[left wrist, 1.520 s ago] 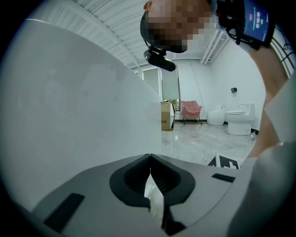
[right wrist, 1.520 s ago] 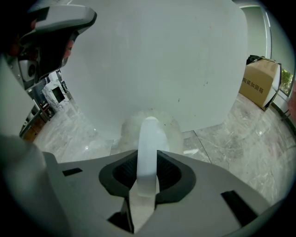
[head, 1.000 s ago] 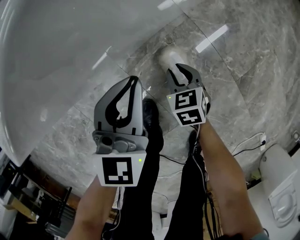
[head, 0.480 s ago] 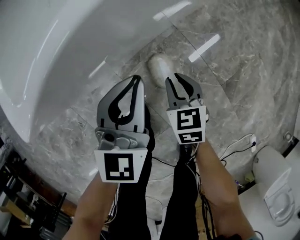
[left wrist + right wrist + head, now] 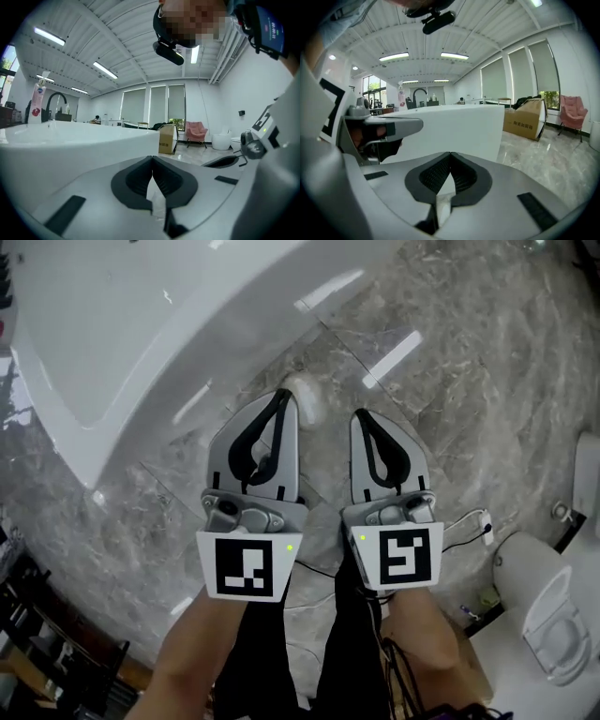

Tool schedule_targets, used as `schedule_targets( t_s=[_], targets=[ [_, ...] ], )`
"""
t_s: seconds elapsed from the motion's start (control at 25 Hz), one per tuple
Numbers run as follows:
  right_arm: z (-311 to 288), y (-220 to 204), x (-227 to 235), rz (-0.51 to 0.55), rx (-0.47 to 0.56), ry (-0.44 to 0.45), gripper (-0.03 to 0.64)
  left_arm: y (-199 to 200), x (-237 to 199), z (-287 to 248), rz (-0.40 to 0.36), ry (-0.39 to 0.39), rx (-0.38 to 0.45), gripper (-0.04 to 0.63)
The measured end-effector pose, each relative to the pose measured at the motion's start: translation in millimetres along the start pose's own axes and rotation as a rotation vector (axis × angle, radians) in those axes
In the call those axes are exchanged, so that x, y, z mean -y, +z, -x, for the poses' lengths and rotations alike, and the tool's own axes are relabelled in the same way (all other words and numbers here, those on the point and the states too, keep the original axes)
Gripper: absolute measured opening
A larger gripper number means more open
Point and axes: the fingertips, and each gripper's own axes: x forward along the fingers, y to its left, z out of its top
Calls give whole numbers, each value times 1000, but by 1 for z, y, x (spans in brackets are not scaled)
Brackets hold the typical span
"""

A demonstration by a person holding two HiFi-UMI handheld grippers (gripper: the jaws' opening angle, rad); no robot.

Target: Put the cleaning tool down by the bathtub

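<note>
Left gripper [image 5: 280, 396] clenched empty, right gripper [image 5: 362, 417] just closed empty; only head view shows cleaning tool [image 5: 309, 397] beside bathtub [image 5: 141, 315].

The grey marble floor [image 5: 469, 381] gleams under long ceiling lights [image 5: 454, 56]. A white toilet [image 5: 553, 615] stands at the near right, with a white cable [image 5: 480, 521] trailing on the floor near it. Far across the room a cardboard box [image 5: 524, 123] sits on the floor. A pink armchair [image 5: 572, 110] stands to its right, before tall windows [image 5: 520, 70] with blinds drawn. Dark furniture [image 5: 47, 652] crowds the near left.
</note>
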Motion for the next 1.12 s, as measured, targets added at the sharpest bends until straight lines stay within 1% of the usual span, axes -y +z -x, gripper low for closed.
schedule_targets(
  t_s=[0.12, 0.2, 0.32, 0.4, 0.56, 0.88, 1.12],
  targets=[
    [20, 44, 7, 0, 71, -26, 14, 35, 8, 1, 2, -1, 15, 17],
    [29, 68, 9, 2, 111, -37, 14, 55, 15, 4, -17, -11, 27, 17],
    [37, 94, 10, 9, 154, -40, 14, 78, 23, 8, -53, -30, 54, 17],
    [39, 103, 12, 18, 173, -40, 14, 88, 25, 8, -61, -33, 71, 17],
    [43, 105, 18, 21, 183, -51, 12, 88, 30, 7, -77, -42, 70, 17],
    [45, 94, 24, 10, 181, -64, 12, 78, 33, 5, -81, -55, 64, 17],
    [46, 90, 28, 7, 176, -73, 12, 79, 38, 2, -91, -61, 69, 17]
  ],
)
